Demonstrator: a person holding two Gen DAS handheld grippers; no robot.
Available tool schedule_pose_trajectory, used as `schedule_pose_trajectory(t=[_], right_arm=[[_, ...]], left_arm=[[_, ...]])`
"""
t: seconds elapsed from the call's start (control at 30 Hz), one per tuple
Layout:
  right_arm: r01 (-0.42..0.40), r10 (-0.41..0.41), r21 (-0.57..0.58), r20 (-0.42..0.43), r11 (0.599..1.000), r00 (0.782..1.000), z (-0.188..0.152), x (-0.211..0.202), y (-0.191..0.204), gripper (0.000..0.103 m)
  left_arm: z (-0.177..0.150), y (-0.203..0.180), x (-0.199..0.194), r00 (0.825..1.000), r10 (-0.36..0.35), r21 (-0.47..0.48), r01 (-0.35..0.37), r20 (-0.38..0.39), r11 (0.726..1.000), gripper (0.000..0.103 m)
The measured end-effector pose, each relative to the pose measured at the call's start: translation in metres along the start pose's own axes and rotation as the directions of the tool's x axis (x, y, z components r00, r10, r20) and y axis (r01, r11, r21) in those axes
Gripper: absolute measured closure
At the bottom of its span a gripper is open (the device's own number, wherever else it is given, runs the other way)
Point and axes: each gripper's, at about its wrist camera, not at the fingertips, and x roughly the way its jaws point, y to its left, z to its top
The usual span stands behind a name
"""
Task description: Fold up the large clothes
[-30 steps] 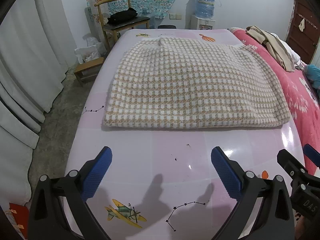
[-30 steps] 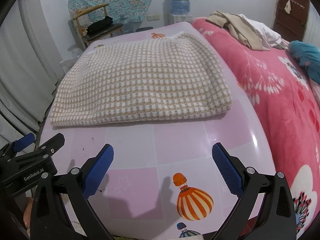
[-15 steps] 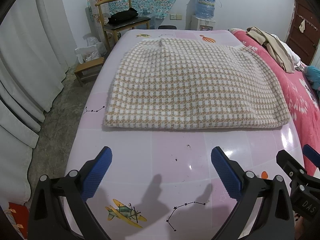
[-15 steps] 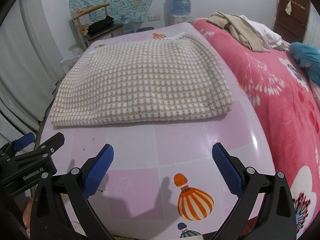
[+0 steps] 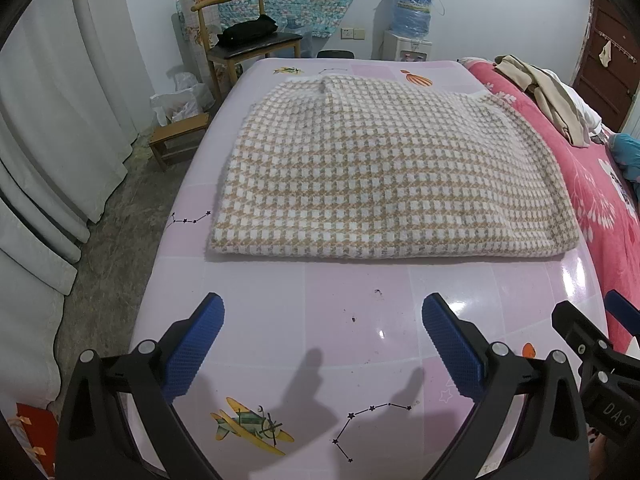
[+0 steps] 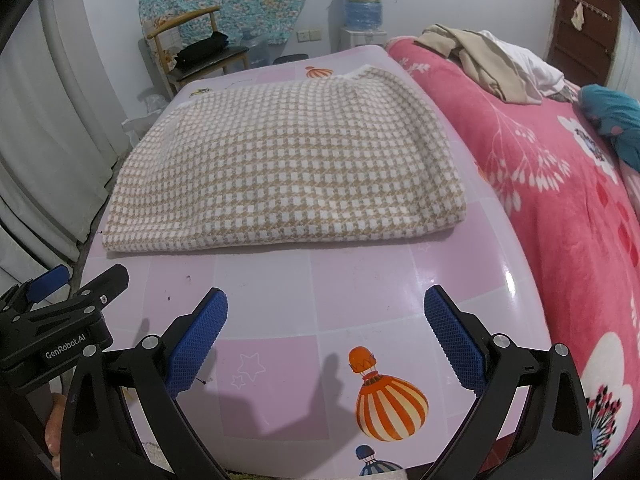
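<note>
A checked sweater [image 5: 384,176], beige and white, lies folded flat on the pink bench [image 5: 320,320], filling the middle of both frames. Its near edge runs straight across, parallel to the bench's front edge, with a rounded fold on its right side in the right wrist view [image 6: 444,168].

The left tool [image 5: 322,334] hangs over the bare front strip of the bench at the bottom of its frame, blue pads [image 5: 194,346] spread wide and grasping nothing, well short of the sweater. The right tool [image 6: 325,334] sits the same way at the bottom of its own frame, released, above a printed balloon [image 6: 390,402] on the bench cover. Each tool shows up at the edge of the other's view: the right one at the lower right of the left frame, the left one at the lower left of the right frame.

A pink flowered bed [image 6: 560,200] lies along the right of the bench, with tan clothes [image 6: 476,60] heaped at the upper right. At the upper left a wooden chair [image 5: 240,40] holds a black bundle, and a water jug [image 5: 412,10] stands against the back wall. Grey curtains [image 5: 48,120] hang down the left side.
</note>
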Motion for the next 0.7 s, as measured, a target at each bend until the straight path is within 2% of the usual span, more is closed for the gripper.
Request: schedule_pose_trajectory(t=[0.7], right_arm=[[-0.005,0.005,-0.006,-0.004,1.0,1.0,-0.0005,0.0003,-0.0012,0.008]], left_arm=[[-0.0004,0.0001,-0.0002,1.0,-0.002,-0.003,0.002,-0.002,1.0,0.006]])
